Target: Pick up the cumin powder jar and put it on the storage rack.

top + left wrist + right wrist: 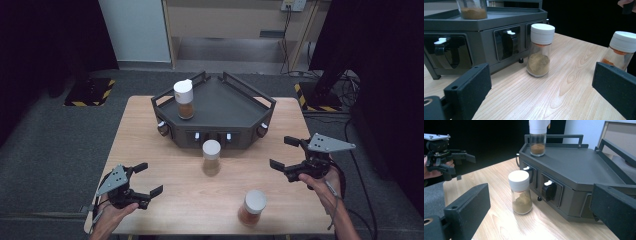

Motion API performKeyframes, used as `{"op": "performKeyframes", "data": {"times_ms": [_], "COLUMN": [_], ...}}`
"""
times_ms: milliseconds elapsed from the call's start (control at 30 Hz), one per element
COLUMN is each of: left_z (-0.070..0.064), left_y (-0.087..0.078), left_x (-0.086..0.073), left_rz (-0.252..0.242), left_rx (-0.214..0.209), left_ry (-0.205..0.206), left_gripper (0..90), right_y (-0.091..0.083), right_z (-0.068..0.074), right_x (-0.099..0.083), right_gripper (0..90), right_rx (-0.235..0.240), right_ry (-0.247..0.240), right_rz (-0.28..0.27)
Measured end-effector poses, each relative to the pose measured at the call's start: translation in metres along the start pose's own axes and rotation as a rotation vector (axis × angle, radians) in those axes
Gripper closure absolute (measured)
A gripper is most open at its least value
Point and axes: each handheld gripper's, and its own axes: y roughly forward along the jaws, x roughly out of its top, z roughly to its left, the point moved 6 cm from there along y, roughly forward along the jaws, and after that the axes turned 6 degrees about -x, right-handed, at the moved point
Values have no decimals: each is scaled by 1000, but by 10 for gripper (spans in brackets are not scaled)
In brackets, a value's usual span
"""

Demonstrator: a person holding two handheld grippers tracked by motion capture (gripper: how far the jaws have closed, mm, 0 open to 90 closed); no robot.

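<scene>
- Left hand-held gripper [148, 179] low at the near left corner of the pale wooden worktop [150, 150], jaws spread wide and released, nothing between them.
- Right hand-held gripper [285, 152] over the right side of the worktop, jaws likewise parted and empty (grey three-cornered plate on top, cable trailing toward the person's forearm).
- Glass spice jar with white cap and tan-brown powder [211, 156] upright mid-worktop, just in front of the dark grey angular tray stand [235, 100], near it but apart from its front face; roughly between the two hand-held grippers and well apart from both.
- Same jar centred ahead of the open jaws in the left gripper view [540, 50] and in the right gripper view [520, 192], untouched by either.
- Second glass jar with white cap and orange-red powder [252, 208] upright near the front edge of the worktop, right of centre, nearer the right hand-held gripper; seen at the right in the left gripper view [620, 50].
- Third white-capped glass jar of brown powder [184, 99] upright on top of the tray stand, at its left side, by the raised rail.
- Small white switches [441, 41] set in recesses along the stand's front face.
</scene>
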Motion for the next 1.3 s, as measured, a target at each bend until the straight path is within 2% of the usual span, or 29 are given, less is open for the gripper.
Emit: {"op": "performKeyframes", "data": {"times_ms": [400,1300], "left_z": [0,-1], "left_y": [0,2], "left_x": [0,1], "left_rz": [3,20], "left_rx": [-1,-4], "left_ry": [-3,7], "left_gripper": [7,7], "right_y": [20,83], "right_z": [-2,2], "right_x": [3,14], "right_gripper": [44,49], "right_rx": [34,133], "right_ry": [-4,-48], "right_rz": [21,104]}}
